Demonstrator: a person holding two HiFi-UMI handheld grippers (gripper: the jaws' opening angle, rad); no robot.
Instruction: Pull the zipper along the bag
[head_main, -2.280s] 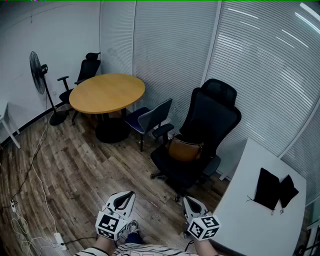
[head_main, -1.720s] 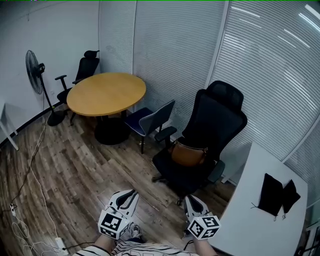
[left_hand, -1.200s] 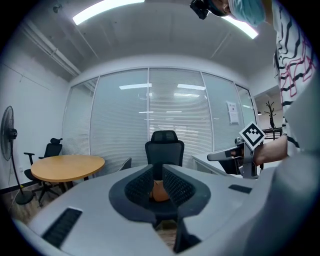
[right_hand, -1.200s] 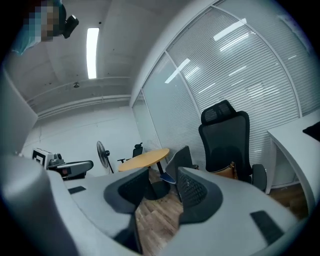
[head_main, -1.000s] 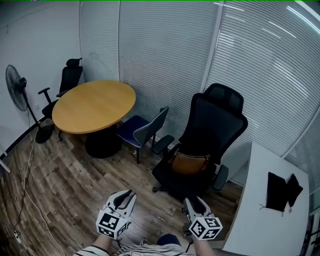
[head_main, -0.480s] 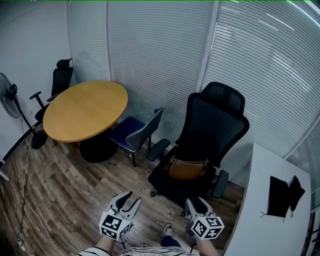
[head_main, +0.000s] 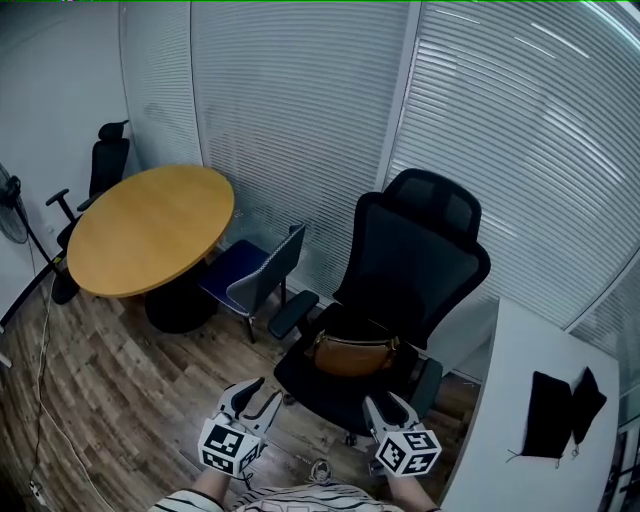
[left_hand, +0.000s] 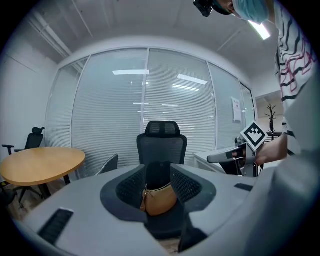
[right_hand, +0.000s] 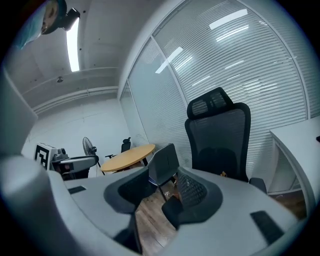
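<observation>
Biggest thing in here is the wall of white blinds (head_main: 300, 120) on the far side, then the black office chair (head_main: 400, 290) parked in front of it, with a white counter (head_main: 500, 420) off to the right carrying a couple of black pouches (head_main: 548, 415). The tan bag (head_main: 352, 354) is lying on the chair's seat, up against the backrest. Down at the near edge, both tongs are well short of it: the left tongs (head_main: 262, 400) are spreading open with nothing in them, the bag only lined up in the gap from a distance, and the right tongs (head_main: 383, 403) stand wide and empty too, aimed more at the floor.

So I'd call this the approach – the zipper hasn't been touched. Next it needs both tongs brought in to the seat, probably one pinning the bag and the other pinching the zipper pull, which is too small to make out from here.
</observation>
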